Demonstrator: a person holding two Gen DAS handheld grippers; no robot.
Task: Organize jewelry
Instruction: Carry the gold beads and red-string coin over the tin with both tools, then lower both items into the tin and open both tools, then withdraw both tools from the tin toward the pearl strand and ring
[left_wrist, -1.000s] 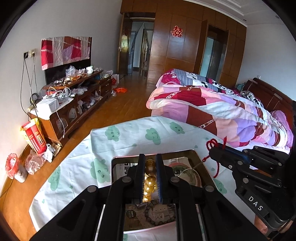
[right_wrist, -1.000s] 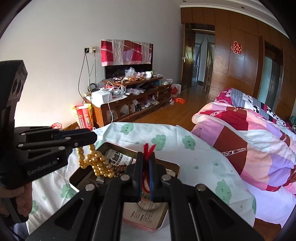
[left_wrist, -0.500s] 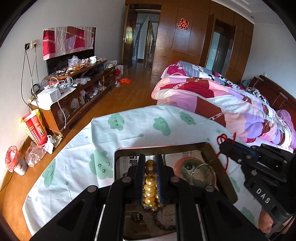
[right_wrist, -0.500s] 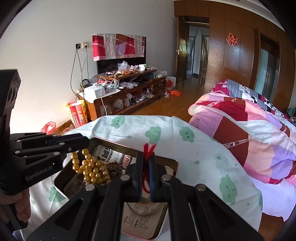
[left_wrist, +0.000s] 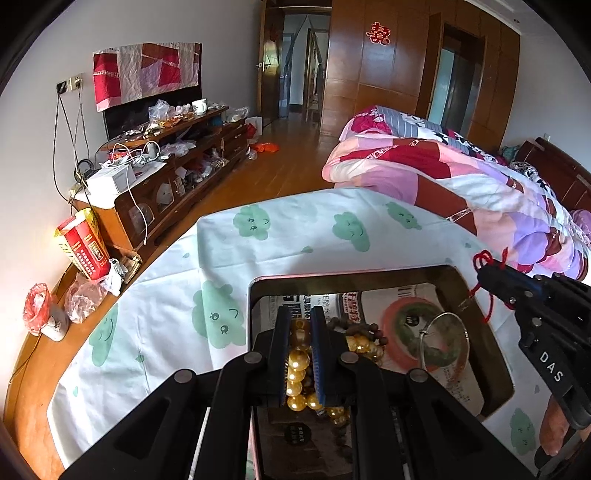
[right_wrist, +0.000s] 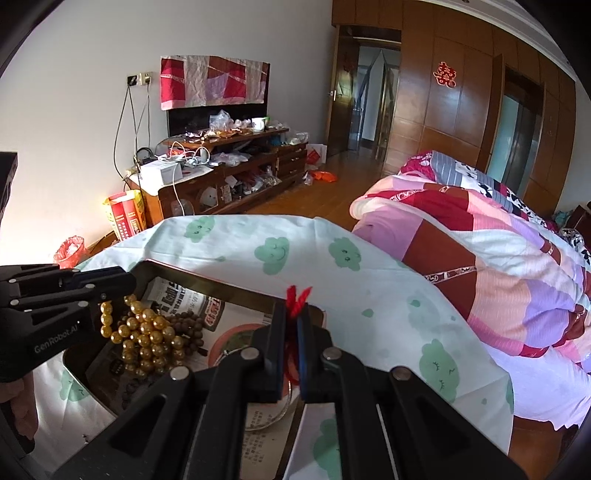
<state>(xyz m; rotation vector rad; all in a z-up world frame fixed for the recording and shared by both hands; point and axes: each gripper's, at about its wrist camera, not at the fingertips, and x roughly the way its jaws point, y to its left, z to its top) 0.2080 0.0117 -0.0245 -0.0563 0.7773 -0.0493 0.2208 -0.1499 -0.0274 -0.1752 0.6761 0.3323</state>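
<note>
The left gripper (left_wrist: 300, 325) is closing its jaws on a string of golden beads (left_wrist: 297, 363), which is hanging down into the left part of the metal tin (left_wrist: 436, 271) beside a darker brown bead bracelet (right_wrist: 186, 325). The right gripper (right_wrist: 291, 317) is clamping a red cord (right_wrist: 297, 295) over the right part of the tin, and a thin silver bangle (left_wrist: 445, 345) is hanging from this cord. The tin is standing on a white cloth with green clouds (left_wrist: 295, 236).

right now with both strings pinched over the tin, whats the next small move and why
Probably open the left gripper and let the gold bead string go. Most of it already lies heaped in the tin beside the brown beads, so little is left to lower. The right gripper holds the red cord.
</note>
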